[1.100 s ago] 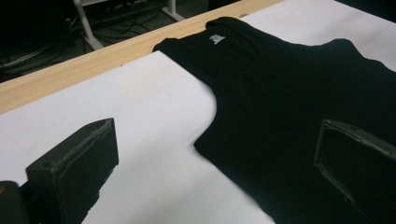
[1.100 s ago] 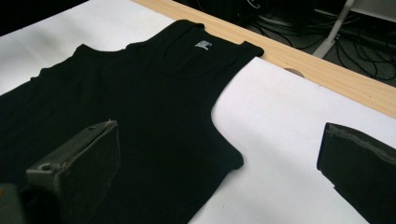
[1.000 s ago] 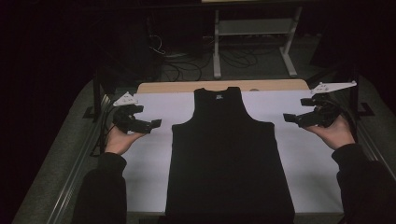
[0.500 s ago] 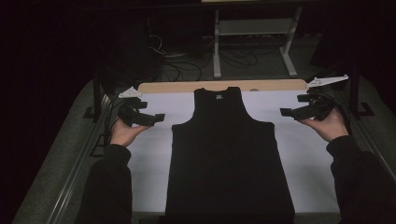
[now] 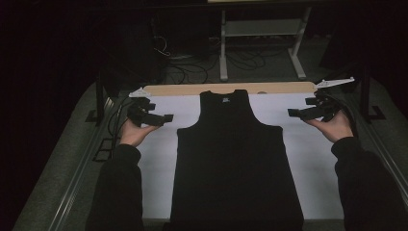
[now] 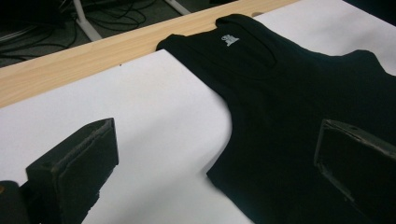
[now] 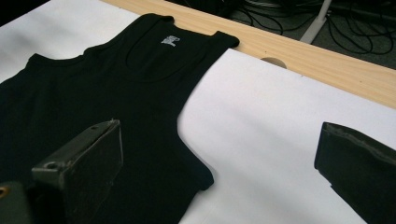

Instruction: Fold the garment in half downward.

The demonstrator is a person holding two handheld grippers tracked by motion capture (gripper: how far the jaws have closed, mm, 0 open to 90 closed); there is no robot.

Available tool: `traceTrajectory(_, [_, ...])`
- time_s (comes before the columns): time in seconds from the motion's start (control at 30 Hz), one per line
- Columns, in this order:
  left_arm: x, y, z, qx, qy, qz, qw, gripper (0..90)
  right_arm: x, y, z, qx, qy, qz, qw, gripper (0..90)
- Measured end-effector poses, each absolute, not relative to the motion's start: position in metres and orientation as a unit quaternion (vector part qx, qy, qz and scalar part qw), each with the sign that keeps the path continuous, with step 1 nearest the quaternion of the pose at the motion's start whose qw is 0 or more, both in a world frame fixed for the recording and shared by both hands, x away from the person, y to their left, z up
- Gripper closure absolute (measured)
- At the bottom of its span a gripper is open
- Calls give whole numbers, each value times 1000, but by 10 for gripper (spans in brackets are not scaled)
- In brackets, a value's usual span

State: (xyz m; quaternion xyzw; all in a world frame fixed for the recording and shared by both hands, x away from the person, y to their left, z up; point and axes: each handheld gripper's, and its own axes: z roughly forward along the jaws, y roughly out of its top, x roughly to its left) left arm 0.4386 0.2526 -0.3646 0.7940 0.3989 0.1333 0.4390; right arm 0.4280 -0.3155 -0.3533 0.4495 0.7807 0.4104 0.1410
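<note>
Tank top point(image 5: 235, 163) lies flat mid-bench, neck toward the far edge. Left gripper point(image 5: 166, 118) and right gripper point(image 5: 291, 113) hover released at its sides. Soft, light cloth; likely best pinched at the shoulder straps.

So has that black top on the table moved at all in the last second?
No. The top lies flat as before, its neck at the wooden edge; both hand-held grippers hover open beside it.
</note>
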Motion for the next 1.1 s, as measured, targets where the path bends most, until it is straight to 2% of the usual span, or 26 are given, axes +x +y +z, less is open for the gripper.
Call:
traceTrajectory(0.6, [460,248,-394,792,413,121,433,0,447,-312,-380,464,780,402,122,5])
traceTrajectory(0.93, [466,240,-409,800,412,99,424,0,455,-306,-398,472,782,392,114,5])
traceTrajectory(1.1, [468,234,-419,812,417,71,403,0,456,-302,-411,472,785,387,103,6])
